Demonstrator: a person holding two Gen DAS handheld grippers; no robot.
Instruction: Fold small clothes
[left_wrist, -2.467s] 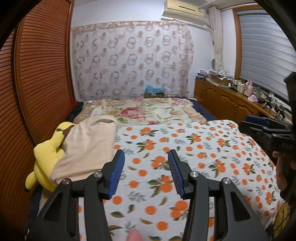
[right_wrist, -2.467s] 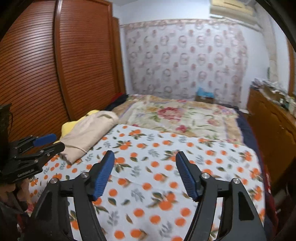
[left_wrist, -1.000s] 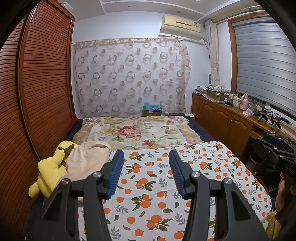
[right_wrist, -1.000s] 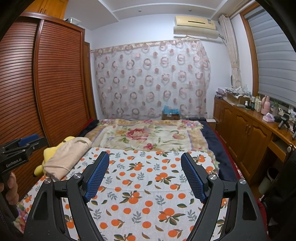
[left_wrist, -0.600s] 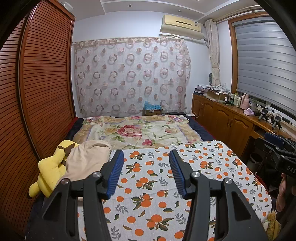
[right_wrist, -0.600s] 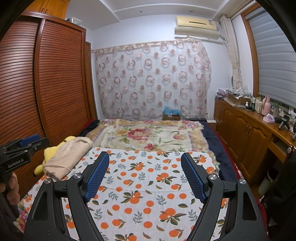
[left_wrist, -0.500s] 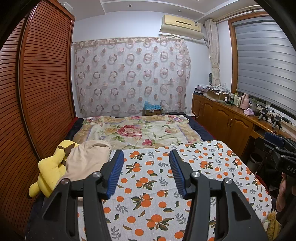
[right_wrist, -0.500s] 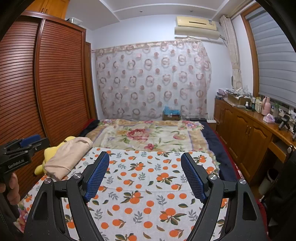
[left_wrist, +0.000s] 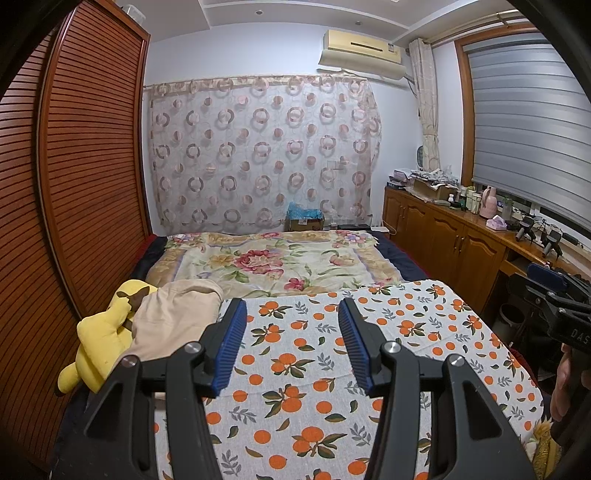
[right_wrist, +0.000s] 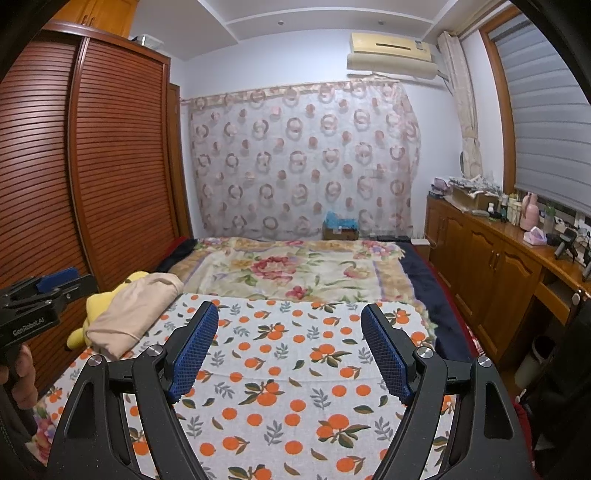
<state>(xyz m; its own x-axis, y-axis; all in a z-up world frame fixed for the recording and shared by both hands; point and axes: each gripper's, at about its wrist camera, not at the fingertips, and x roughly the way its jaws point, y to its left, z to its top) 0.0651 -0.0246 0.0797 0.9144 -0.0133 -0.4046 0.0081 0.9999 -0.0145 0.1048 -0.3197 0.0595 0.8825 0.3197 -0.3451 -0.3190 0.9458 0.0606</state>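
Left wrist view: beige garment (left_wrist: 173, 325) folded, on plush toy (left_wrist: 99, 339).
Both grippers, left (left_wrist: 291, 343) & right (right_wrist: 288, 350), jaws apart, empty.

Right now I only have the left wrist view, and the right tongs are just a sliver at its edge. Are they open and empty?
Observer: Yes. In the right wrist view the right tongs stand wide open, with nothing between them and only the orange-print sheet beyond.
Operator: A finger of my left tongs hides the near end of the beige garment. Where does it end?
Observer: The beige garment ends on the sheet's left edge, lying partly over the yellow plush toy.
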